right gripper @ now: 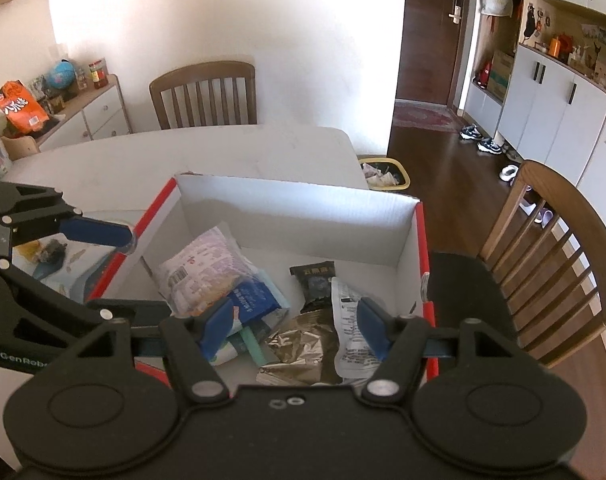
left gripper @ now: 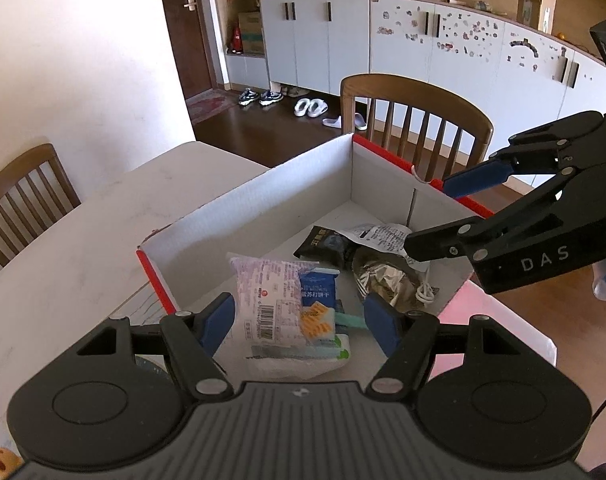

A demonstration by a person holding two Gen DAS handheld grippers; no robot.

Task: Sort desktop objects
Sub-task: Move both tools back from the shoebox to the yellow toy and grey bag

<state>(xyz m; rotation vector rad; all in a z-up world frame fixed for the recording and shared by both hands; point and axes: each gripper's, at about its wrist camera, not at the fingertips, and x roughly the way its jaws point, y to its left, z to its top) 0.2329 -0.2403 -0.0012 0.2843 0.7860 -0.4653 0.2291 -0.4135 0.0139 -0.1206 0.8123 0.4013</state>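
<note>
A white cardboard box with red rims (left gripper: 263, 196) (right gripper: 303, 208) stands on the table. In it lie a pink-white snack pack (left gripper: 263, 296) (right gripper: 207, 272), a blue biscuit pack (left gripper: 318, 286) (right gripper: 251, 300), a black packet (left gripper: 323, 242) (right gripper: 315, 284), a silver foil bag (left gripper: 379, 276) (right gripper: 295, 344), a white printed wrapper (left gripper: 377, 234) (right gripper: 349, 320) and a mint green stick (right gripper: 253, 344). My left gripper (left gripper: 299, 320) is open and empty above the box's near side. My right gripper (right gripper: 293, 320) is open and empty above the box; it also shows in the left wrist view (left gripper: 427, 216).
The white table (right gripper: 223, 152) carries the box; papers and a small dark object (right gripper: 53, 250) lie left of it. Wooden chairs (left gripper: 419, 120) (right gripper: 205, 94) (right gripper: 559, 256) stand around. A yellow bin (right gripper: 385, 172) sits on the floor beyond the table.
</note>
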